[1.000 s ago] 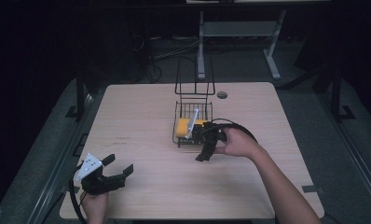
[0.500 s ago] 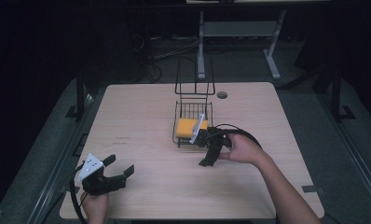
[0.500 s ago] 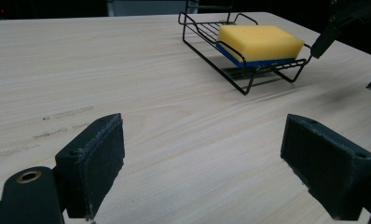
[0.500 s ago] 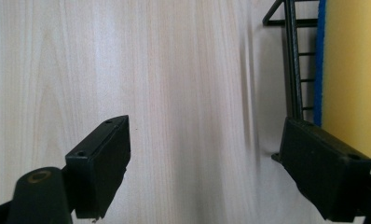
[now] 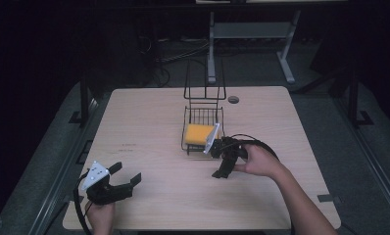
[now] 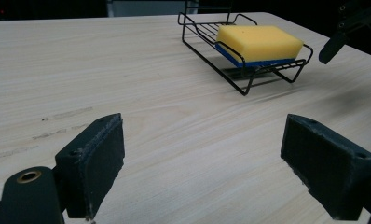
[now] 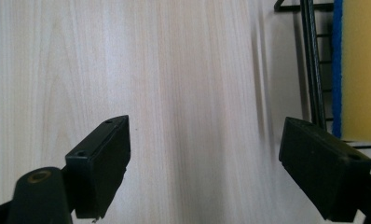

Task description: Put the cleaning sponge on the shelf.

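Sponge (image 5: 198,133), yellow on top with a blue underside, lies flat in the low tray of a black wire rack (image 5: 203,128) near the middle of the table (image 5: 149,122); the rack's tall wire back rises on the far side, so the tray is open toward the person and easy to reach from the front. The right gripper (image 5: 224,167) hovers just beside the rack's near right corner, its 2 jaws spread wide and holding nothing; in the right gripper view it looks down at bare wood with the rack's edge and the sponge (image 7: 360,70) at the right margin, which suggests the sponge is meant to rest in the rack and the gripper is clear of it. The left gripper (image 5: 125,181) sits well apart at the table's near left corner, jaws also spread and empty, likely parked out of the way; its view looks across the table toward the rack (image 6: 242,56).
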The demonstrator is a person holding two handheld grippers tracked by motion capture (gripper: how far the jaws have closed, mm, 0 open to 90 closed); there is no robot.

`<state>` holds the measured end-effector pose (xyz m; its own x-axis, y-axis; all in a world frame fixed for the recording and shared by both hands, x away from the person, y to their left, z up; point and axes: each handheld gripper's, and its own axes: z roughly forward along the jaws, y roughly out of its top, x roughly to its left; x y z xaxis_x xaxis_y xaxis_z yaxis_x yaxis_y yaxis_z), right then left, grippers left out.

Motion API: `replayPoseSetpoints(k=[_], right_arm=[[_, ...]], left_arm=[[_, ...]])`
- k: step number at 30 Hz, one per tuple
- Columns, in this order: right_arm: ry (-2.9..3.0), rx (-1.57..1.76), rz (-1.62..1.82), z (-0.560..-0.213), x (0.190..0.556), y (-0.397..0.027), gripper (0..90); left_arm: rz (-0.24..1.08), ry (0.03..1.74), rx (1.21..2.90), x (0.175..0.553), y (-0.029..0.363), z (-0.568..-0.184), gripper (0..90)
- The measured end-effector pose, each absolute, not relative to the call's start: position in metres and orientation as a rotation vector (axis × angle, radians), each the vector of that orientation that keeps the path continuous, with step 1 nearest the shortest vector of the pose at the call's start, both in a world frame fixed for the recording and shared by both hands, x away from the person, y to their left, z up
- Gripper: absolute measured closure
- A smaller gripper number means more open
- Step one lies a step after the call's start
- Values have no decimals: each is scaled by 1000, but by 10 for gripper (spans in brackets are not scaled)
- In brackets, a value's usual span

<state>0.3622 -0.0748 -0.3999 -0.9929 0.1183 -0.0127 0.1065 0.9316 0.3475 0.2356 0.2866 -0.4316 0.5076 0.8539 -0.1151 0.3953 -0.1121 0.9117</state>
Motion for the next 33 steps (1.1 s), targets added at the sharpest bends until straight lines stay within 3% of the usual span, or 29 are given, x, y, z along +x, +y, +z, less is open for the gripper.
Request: replayPoseSetpoints(k=[33], right_arm=[[3026, 232, 529, -415, 330, -112, 159]], left_arm=[[558, 1066, 1726, 236, 286, -432, 128]])
